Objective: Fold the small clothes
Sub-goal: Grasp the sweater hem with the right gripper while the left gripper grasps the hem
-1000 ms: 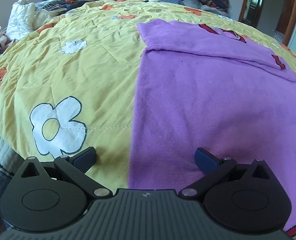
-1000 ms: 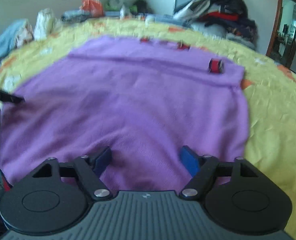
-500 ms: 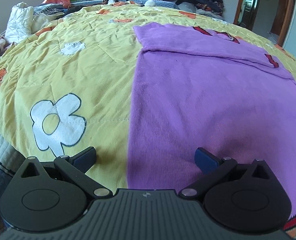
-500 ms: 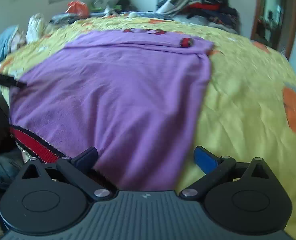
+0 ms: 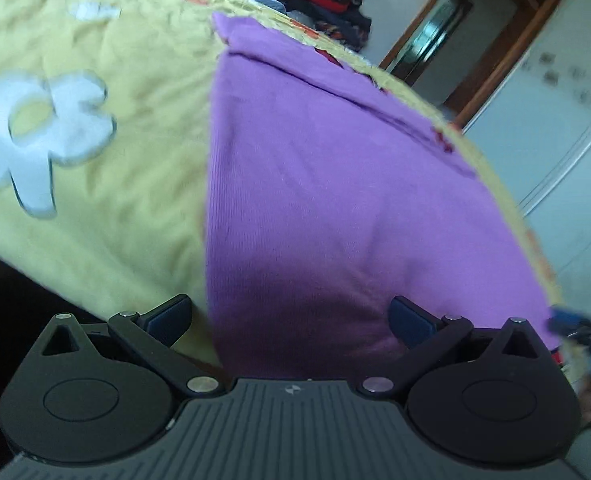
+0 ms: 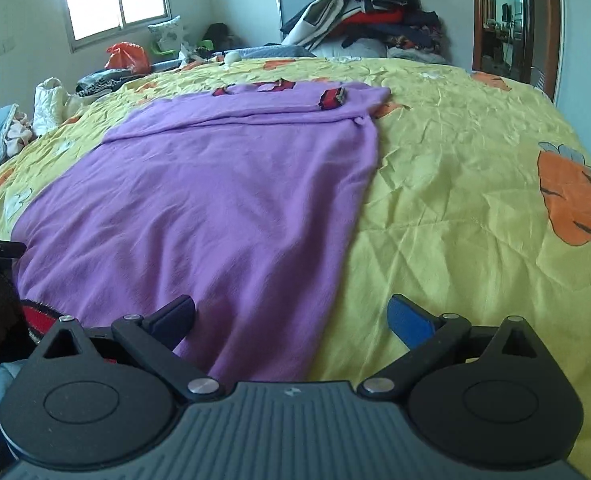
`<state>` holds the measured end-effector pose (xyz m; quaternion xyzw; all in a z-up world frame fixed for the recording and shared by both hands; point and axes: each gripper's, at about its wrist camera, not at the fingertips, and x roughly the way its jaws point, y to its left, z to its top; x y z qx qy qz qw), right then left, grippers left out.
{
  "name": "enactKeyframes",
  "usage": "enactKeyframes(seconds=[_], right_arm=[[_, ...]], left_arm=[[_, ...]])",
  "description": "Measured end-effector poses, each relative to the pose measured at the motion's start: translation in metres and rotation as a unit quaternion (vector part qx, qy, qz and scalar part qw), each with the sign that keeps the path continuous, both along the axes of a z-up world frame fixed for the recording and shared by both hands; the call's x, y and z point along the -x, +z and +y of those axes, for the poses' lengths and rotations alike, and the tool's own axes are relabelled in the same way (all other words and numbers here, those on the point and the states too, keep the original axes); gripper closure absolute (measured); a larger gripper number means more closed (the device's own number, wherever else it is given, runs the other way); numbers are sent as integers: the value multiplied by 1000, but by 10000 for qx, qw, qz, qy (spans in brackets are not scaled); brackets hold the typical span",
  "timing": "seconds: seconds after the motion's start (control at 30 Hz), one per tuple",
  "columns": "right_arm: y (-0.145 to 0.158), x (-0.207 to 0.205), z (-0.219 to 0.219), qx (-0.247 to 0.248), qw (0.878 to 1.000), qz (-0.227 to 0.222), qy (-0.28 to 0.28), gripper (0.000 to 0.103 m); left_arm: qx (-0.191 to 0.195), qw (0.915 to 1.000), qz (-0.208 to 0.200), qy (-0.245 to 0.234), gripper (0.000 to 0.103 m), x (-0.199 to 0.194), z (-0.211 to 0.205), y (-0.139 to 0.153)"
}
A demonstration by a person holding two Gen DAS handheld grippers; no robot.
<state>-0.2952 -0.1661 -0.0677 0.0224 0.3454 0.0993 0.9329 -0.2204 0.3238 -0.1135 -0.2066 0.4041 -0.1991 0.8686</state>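
Jaws of left gripper (image 5: 290, 314) and right gripper (image 6: 291, 316) are held wide, straddling purple knit garment (image 6: 215, 200) edges; quilt may be pinched.

We see the garment (image 6: 199, 208) lying flat on the bedspread (image 6: 455, 216) toward its left edge, with a clothes pile (image 6: 375, 24) behind the far edge.

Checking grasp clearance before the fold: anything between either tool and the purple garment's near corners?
Nothing visible. The left tool is open, straddling the left edge of the purple garment. The right tool is open, straddling its right edge. Only the yellow bedspread lies around it; the clothes pile sits far behind.
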Motion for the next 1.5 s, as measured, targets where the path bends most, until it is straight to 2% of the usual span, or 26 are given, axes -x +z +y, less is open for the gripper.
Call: enactKeyframes(seconds=[0.07,0.17,0.3,0.33,0.37,0.4,0.43,0.47,0.5,0.57,0.67,0.7,0.83,0.93,1.03,1.17,1.4,1.5], right_arm=[[-2,-1,-4,79,9999,25,-63,0],[-3,3,-16,-160,9998,4,-132,1],[-2,7,-13,-461,9989,39,32,5],[0,11,-6,-381,9992,45,116,15],[1,14,0,-326,9993,53,189,34],[3,18,3,-342,9992,71,214,47],[3,20,4,-475,9986,115,219,69],[2,21,1,-751,9967,206,214,76],[0,21,-2,-918,9953,229,204,77],[-1,19,-2,-941,9952,206,178,93],[6,19,-2,-1118,9936,-58,143,96],[10,18,-1,-1075,9939,-172,155,96],[27,10,1,-1076,9923,-583,167,97],[39,4,1,-1057,9916,-698,277,97],[39,4,3,-851,9934,-678,352,97],[25,6,-3,-1044,9926,-547,305,97],[49,6,-6,-1394,9857,-880,347,97],[49,2,-2,-1275,9880,-767,414,97]], left_arm=[[411,9991,2,-59,0,0,7,-11],[862,9958,-95,-281,0,2,17,-27],[1024,9925,-182,-638,1,3,18,-37],[1095,9910,-170,-756,3,2,16,-38],[1155,9892,-165,-889,7,1,14,-38],[1183,9879,-176,-988,14,2,12,-38],[1193,9870,-177,-1060,21,2,10,-38],[1222,9864,-159,-1091,33,2,10,-39],[1322,9848,-133,-1123,43,1,10,-41],[1455,9823,-147,-1169,55,1,9,-42],[1365,9827,-218,-1235,78,3,3,-32],[1255,9840,-272,-1238,82,6,1,-27],[874,9871,-355,-1296,83,10,-4,-12],[737,9877,-425,-1310,90,16,-2,-5],[737,9884,-451,-1251,93,19,4,3],[787,9883,-510,-1202,95,20,9,9],[995,9834,-743,-1323,95,16,23,43],[1146,9831,-575,-1309,96,13,32,51]])
